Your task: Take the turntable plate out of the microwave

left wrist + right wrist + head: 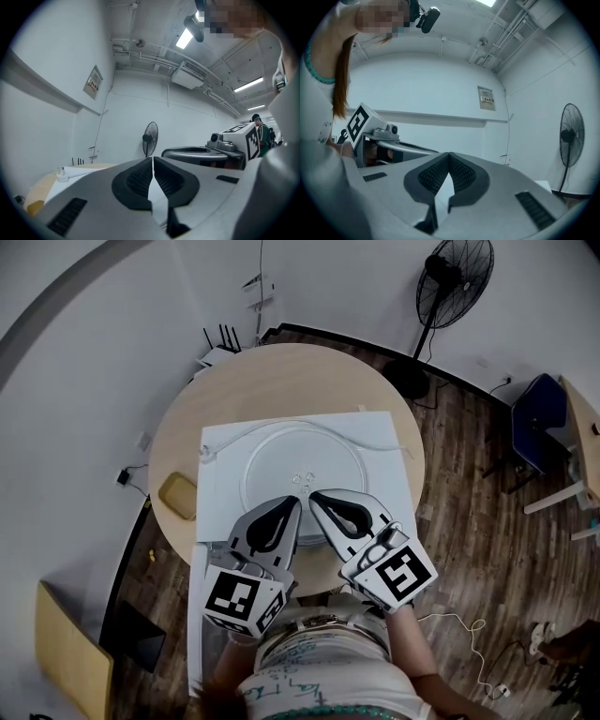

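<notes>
Over the turntable plate (302,448), left tongs (297,502) clenched empty, right tongs (313,494) clenched empty

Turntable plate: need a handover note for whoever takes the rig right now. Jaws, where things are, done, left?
Left gripper: jaws shut, nothing between them.
Right gripper: jaws shut, also empty.
Turntable plate: lies flat on the white surface on the round table. Both grippers are over its near part; contact cannot be told.
Done: the plate appears to be out. No view shows a microwave cavity.
Left: probably only backing the grippers away; check first that the plate sits steady.
</notes>
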### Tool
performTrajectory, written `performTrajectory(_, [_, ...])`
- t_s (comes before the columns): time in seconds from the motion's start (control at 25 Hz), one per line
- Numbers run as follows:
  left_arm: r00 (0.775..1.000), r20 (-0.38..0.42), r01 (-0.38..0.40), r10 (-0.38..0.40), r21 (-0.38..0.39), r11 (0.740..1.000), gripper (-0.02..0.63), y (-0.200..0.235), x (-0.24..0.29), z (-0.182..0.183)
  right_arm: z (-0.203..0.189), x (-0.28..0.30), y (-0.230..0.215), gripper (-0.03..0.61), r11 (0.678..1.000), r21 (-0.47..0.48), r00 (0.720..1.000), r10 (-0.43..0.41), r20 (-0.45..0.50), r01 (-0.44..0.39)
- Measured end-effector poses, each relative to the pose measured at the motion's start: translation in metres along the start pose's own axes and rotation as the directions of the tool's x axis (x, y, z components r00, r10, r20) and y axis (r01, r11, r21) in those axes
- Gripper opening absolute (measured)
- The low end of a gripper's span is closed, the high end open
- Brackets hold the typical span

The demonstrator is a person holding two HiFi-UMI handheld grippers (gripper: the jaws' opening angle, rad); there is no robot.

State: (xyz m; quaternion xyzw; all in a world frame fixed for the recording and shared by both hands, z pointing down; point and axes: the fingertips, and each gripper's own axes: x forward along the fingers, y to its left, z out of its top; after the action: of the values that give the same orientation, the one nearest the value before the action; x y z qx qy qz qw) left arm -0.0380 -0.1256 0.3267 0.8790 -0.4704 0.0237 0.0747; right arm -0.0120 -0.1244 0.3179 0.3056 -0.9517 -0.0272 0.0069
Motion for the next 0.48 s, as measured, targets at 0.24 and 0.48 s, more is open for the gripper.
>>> performTrajectory(0.24, [1.000,-0.003,0.008,-0.008,-0.007,1.000,0.021,-0.0008,-0.0019,-0.0007,-0.0020,0.0024,0.0023,-0.008,1.000,0.027,1.000,0.000,-0.005,0.000])
performTrajectory(0.48, [1.000,-0.009,0.008,-0.009,-0.013,1.000,0.021,-0.0030,-0.0023,-0.0004,-0.0028,0.0007,0.0006,-0.008,0.999,0.039,1.000,-0.001,-0.015,0.001])
